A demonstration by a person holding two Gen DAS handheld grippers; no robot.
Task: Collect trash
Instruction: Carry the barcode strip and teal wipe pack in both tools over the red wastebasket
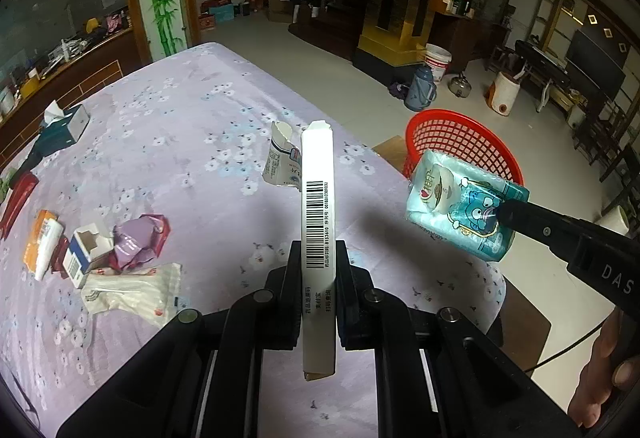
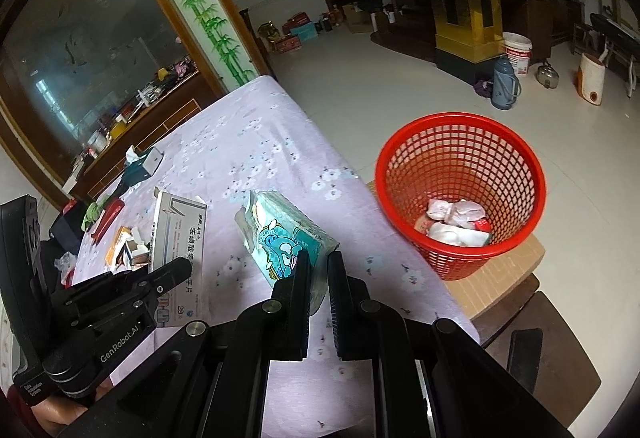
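Note:
My left gripper [image 1: 319, 250] is shut on a flat white medicine box [image 1: 318, 222], held edge-up above the lilac floral tablecloth [image 1: 192, 126]; the same medicine box [image 2: 178, 234] shows its printed face in the right wrist view. My right gripper [image 2: 319, 258] is shut on a blue cartoon tissue pack [image 2: 286, 238]; the tissue pack [image 1: 460, 202] hangs in the air near the table's right edge. A red mesh basket [image 2: 460, 194] stands beyond that edge with several crumpled wrappers inside; the basket [image 1: 456, 142] sits just behind the pack.
A torn white carton [image 1: 282, 158] stands mid-table. A pile of wrappers and small boxes [image 1: 108, 258] lies at the left, with a tissue box [image 1: 66, 124] farther back. A thermos [image 2: 505, 83], bucket and kettle stand on the floor beyond the basket.

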